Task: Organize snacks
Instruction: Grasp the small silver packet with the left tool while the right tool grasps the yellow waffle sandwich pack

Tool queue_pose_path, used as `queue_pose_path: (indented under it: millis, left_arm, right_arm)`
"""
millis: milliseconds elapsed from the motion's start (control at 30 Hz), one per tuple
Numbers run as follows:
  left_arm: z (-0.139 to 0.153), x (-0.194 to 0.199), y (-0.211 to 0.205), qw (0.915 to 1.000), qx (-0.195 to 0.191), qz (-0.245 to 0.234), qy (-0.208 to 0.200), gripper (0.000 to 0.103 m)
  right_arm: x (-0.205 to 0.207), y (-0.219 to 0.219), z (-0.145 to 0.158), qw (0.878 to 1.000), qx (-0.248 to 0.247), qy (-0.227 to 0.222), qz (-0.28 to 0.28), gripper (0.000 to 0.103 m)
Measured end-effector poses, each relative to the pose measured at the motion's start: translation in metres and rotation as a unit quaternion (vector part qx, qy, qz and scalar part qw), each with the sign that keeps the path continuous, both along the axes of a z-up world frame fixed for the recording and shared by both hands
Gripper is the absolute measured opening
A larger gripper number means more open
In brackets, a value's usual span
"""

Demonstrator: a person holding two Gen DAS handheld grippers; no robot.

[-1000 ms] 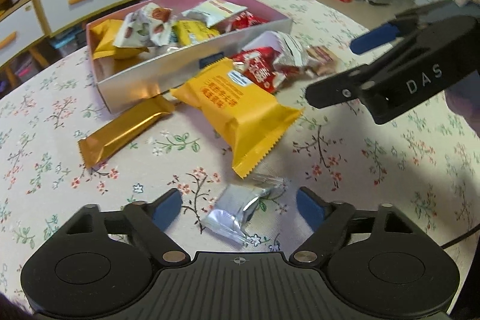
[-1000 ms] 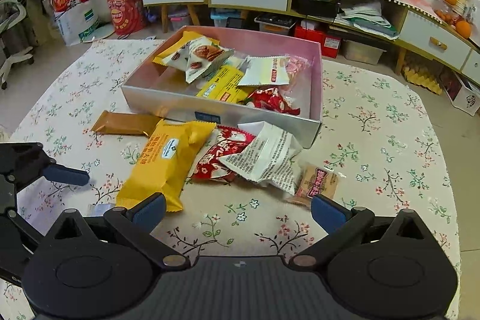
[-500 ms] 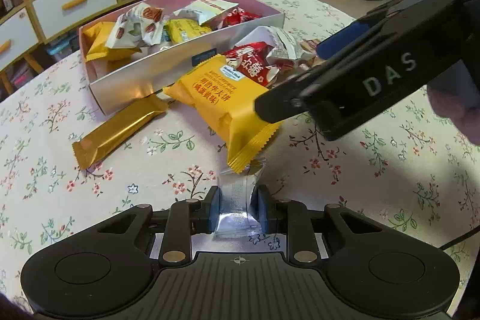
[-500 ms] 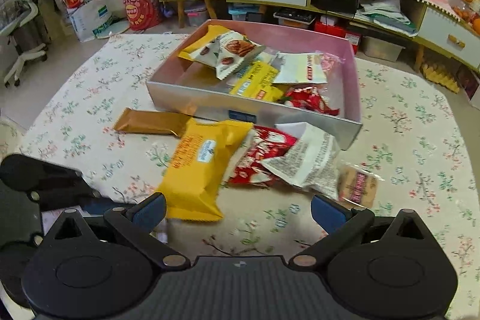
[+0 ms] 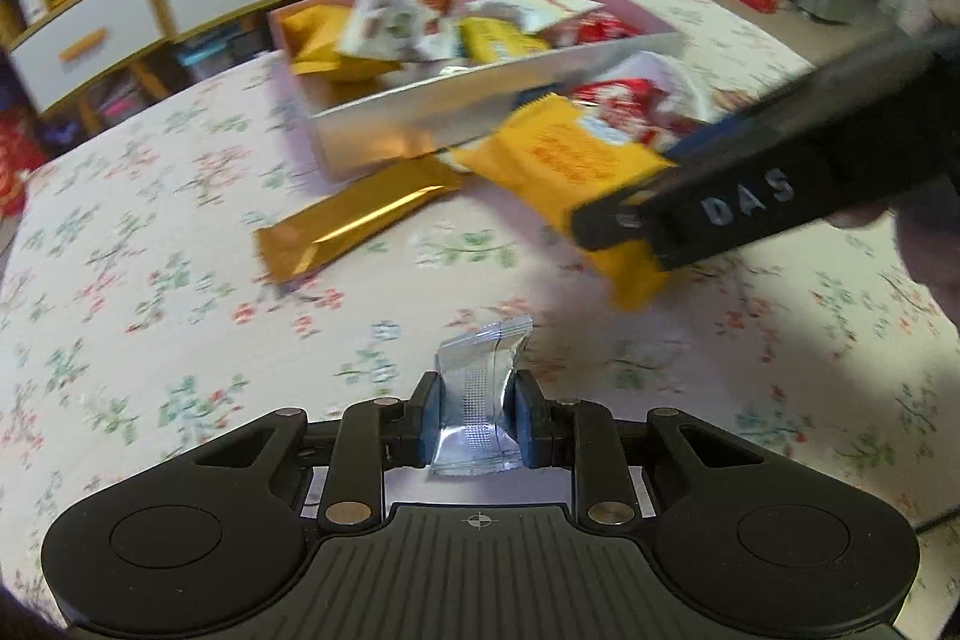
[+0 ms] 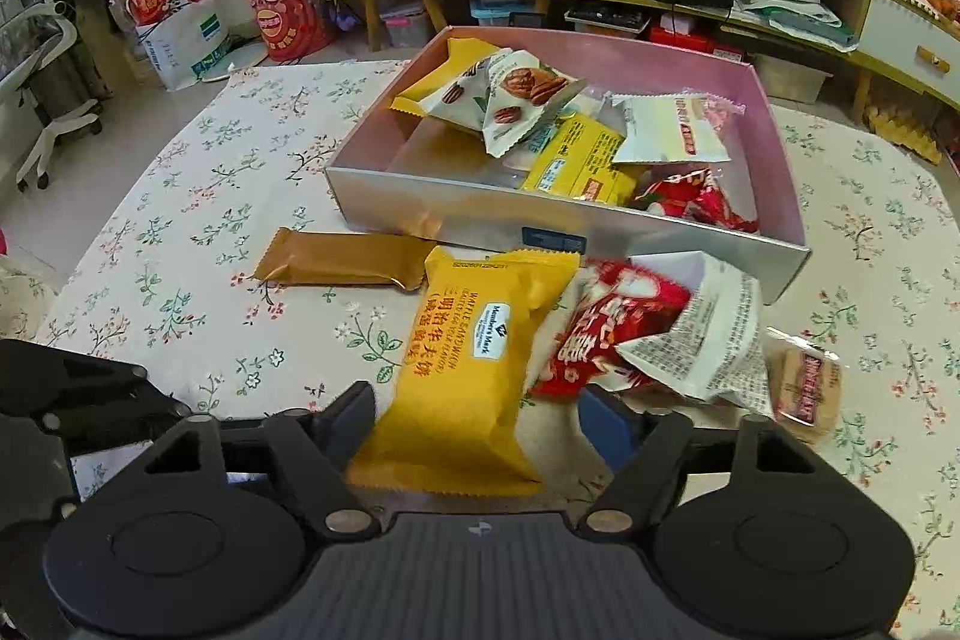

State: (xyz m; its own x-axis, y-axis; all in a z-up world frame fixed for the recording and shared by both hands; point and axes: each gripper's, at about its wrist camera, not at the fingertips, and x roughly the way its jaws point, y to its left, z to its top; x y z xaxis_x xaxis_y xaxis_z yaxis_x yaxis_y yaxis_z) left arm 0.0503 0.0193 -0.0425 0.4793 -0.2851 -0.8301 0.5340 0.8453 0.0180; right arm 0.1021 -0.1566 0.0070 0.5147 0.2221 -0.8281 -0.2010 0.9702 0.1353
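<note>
Gripping a small clear-foil snack packet off the floral tablecloth, left gripper is clamped on it; right gripper straddles the yellow waffle sandwich pack, jaws apart. Next likely: squeeze the pack, carry both into the pink box.

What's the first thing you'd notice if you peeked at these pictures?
Probably the big yellow waffle packet lying on the flowery tablecloth, right between the fingers of the open right claw. Behind it sits a pink box piled with bright snacks. The left claw is pinching a little shiny silver wrapper.
</note>
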Motion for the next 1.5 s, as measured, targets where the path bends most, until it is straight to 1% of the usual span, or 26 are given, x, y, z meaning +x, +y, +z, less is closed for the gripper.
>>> queue_pose_path:
  millis: [33, 67, 200, 267, 433, 533, 600, 700, 833, 900, 1000, 1033, 1100, 1300, 1333, 1367, 1433, 1500]
  left_arm:
    - [0.000, 0.002, 0.003, 1.0000, 0.001, 0.009, -0.002, 0.022]
    - [0.000, 0.003, 0.005, 0.9999, 0.000, 0.014, -0.002, 0.022]
    - [0.000, 0.006, 0.013, 0.9997, -0.008, 0.022, 0.003, 0.023]
    - [0.000, 0.005, 0.014, 0.9998, -0.007, 0.018, 0.003, 0.025]
    - [-0.001, 0.005, 0.015, 0.9999, -0.007, 0.006, 0.004, 0.026]
    - [-0.001, 0.005, 0.015, 0.9999, -0.009, 0.005, 0.006, 0.028]
    - [-0.001, 0.005, 0.014, 0.9999, -0.010, 0.002, 0.008, 0.033]
    - [-0.001, 0.003, 0.011, 1.0000, -0.005, -0.001, 0.007, 0.036]
    - [-0.001, 0.004, 0.010, 0.9999, -0.004, 0.000, 0.012, 0.043]
    - [-0.001, 0.006, 0.010, 0.9999, -0.003, 0.003, 0.015, 0.049]
    - [-0.001, 0.007, 0.009, 0.9998, -0.003, 0.002, 0.021, 0.055]
    - [-0.002, 0.008, 0.009, 0.9998, -0.002, 0.005, 0.021, 0.056]
    - [-0.001, 0.009, 0.009, 0.9996, -0.003, 0.015, 0.023, 0.055]
    - [-0.002, 0.008, 0.008, 0.9997, 0.000, 0.018, 0.018, 0.053]
    - [-0.002, 0.008, 0.009, 0.9997, -0.001, 0.019, 0.017, 0.052]
    - [-0.001, 0.008, 0.009, 0.9996, -0.001, 0.021, 0.017, 0.050]
    - [-0.001, 0.008, 0.009, 0.9996, -0.001, 0.024, 0.014, 0.043]
    - [0.000, 0.009, 0.010, 0.9995, -0.001, 0.028, 0.012, 0.032]
  right_arm:
    - [0.001, 0.000, -0.001, 1.000, 0.002, 0.003, 0.000, 0.029]
    - [0.002, 0.000, -0.003, 1.000, 0.004, 0.008, 0.001, 0.021]
    - [-0.001, -0.001, -0.004, 1.000, 0.000, 0.024, 0.004, 0.019]
    - [-0.004, -0.002, -0.002, 0.999, 0.002, 0.030, 0.014, 0.014]
    - [-0.011, -0.011, 0.003, 0.998, 0.003, 0.058, 0.027, 0.014]
    - [-0.014, -0.014, 0.004, 0.997, -0.006, 0.069, 0.033, 0.016]
    - [-0.015, -0.015, 0.004, 0.997, -0.012, 0.072, 0.037, 0.018]
    - [-0.016, -0.015, 0.004, 0.997, -0.013, 0.067, 0.035, 0.026]
    - [-0.013, -0.012, 0.004, 0.997, -0.009, 0.062, 0.035, 0.033]
    - [-0.012, -0.011, 0.003, 0.998, -0.011, 0.059, 0.035, 0.035]
    - [-0.010, -0.009, 0.000, 0.998, -0.017, 0.060, 0.030, 0.035]
    - [-0.010, -0.008, -0.002, 0.998, -0.020, 0.060, 0.029, 0.035]
    - [-0.009, -0.007, -0.005, 0.997, -0.026, 0.061, 0.028, 0.035]
    - [-0.010, -0.004, -0.009, 0.997, -0.041, 0.058, 0.034, 0.033]
    - [-0.010, -0.003, -0.010, 0.997, -0.043, 0.058, 0.035, 0.031]
    - [-0.011, -0.003, -0.010, 0.997, -0.045, 0.057, 0.036, 0.027]
    - [-0.012, -0.002, -0.010, 0.997, -0.047, 0.056, 0.039, 0.023]
    - [-0.012, -0.001, -0.010, 0.997, -0.048, 0.054, 0.041, 0.021]
